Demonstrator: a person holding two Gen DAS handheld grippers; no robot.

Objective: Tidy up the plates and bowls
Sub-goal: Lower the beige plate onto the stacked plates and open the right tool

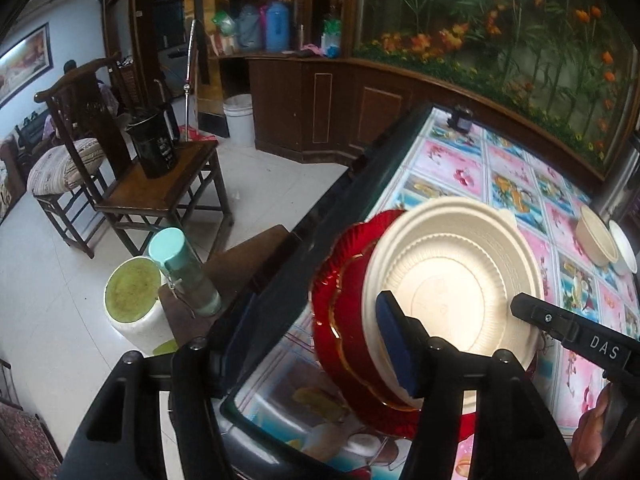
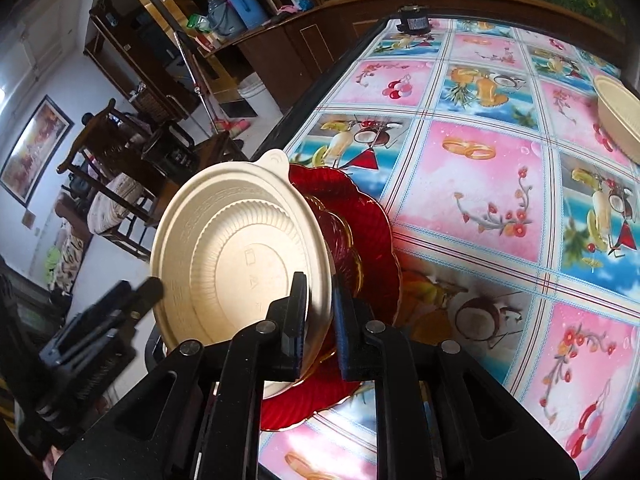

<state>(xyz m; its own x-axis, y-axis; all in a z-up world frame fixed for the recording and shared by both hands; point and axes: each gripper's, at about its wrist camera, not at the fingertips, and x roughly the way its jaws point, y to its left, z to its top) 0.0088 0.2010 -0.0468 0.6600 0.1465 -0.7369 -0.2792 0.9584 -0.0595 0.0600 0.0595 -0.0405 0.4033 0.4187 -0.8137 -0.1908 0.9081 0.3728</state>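
A cream plate point(image 1: 452, 280) rests tilted on red scalloped plates point(image 1: 340, 320) at the table's near left edge. In the right wrist view the cream plate point(image 2: 240, 256) stands between the fingers of my right gripper point(image 2: 320, 312), which is shut on its rim, with the red plates point(image 2: 368, 232) behind. My left gripper point(image 1: 384, 312) shows one blue-padded finger point(image 1: 394, 340) at the plate's near rim; its other finger is out of sight. The black DAS finger point(image 1: 560, 324) at the plate's right rim belongs to the right gripper. The left gripper also appears blurred at the plate's left point(image 2: 132, 296).
The table point(image 2: 480, 184) has a pink and blue fruit-pattern cloth. A cream bowl point(image 1: 596, 240) and a white bowl point(image 1: 624, 248) sit at the far right; the cream bowl also shows in the right wrist view point(image 2: 618, 116). Beyond the left edge stand a wooden chair point(image 1: 160, 184), a bottle point(image 1: 184, 268) and a stool point(image 1: 136, 304).
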